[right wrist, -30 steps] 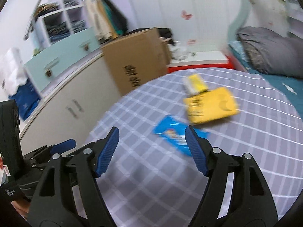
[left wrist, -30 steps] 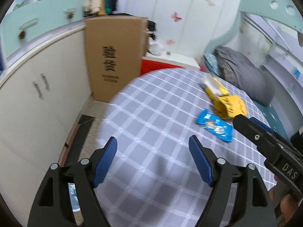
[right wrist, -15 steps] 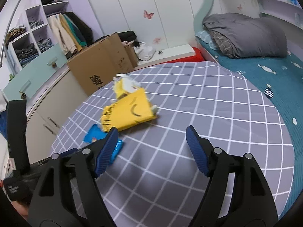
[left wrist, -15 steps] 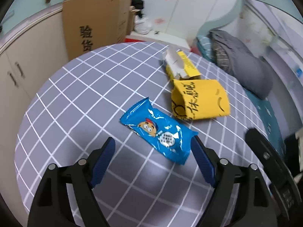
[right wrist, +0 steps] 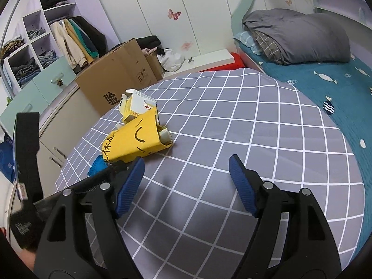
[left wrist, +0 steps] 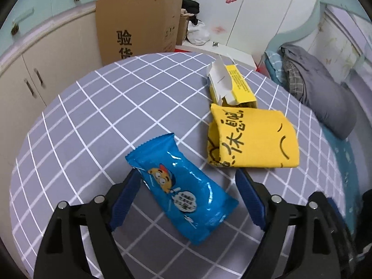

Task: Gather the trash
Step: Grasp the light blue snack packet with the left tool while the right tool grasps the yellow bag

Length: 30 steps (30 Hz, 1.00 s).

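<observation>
A shiny blue snack wrapper with a cartoon face lies flat on the checked table, between the left gripper's wide-apart jaws, untouched. Beside it lie a yellow carton and an opened box, contents unseen. The right gripper hangs open, empty.

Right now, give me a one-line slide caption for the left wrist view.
Open left claw straddling a blue snack wrapper on the checked tablecloth, yellow packaging beyond.

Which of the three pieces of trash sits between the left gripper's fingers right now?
The blue snack wrapper, lying flat between the open left gripper. The yellow sleeve and torn yellow box lie farther off.
</observation>
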Each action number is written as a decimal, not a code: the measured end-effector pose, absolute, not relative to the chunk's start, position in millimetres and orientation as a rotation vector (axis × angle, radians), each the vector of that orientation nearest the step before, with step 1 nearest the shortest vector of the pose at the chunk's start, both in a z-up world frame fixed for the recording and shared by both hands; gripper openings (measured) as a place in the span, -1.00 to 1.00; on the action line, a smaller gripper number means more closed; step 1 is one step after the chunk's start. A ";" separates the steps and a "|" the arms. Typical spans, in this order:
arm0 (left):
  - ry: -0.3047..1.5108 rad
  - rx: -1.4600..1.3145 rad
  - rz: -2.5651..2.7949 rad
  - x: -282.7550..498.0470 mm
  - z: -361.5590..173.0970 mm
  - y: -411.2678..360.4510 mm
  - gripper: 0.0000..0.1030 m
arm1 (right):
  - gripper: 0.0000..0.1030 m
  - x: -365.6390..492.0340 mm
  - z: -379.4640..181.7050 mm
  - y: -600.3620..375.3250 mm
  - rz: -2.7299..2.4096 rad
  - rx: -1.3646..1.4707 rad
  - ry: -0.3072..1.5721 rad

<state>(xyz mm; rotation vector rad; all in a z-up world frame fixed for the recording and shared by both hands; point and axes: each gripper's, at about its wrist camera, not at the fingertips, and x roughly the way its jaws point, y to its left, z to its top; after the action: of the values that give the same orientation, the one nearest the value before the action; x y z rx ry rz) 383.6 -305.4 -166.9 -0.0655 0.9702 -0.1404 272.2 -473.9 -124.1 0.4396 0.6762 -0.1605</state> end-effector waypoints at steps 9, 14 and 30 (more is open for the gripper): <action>0.929 0.119 -0.194 383.1 -164.7 -289.8 -0.15 | 0.55 286.7 -121.0 -462.7 -0.125 0.408 0.687; 0.933 0.112 -0.274 385.1 -162.5 -266.4 -0.27 | 0.56 299.2 -119.1 -454.2 -0.108 0.379 0.686; 0.847 0.009 -0.382 383.0 -147.7 -216.6 -0.86 | 0.49 345.7 -126.7 -440.1 0.064 0.383 0.734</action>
<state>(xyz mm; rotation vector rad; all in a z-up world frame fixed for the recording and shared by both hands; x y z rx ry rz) 383.0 -216.6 -147.7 0.0087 0.8475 -0.3817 345.7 -440.1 -126.7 0.3829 0.7336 0.0635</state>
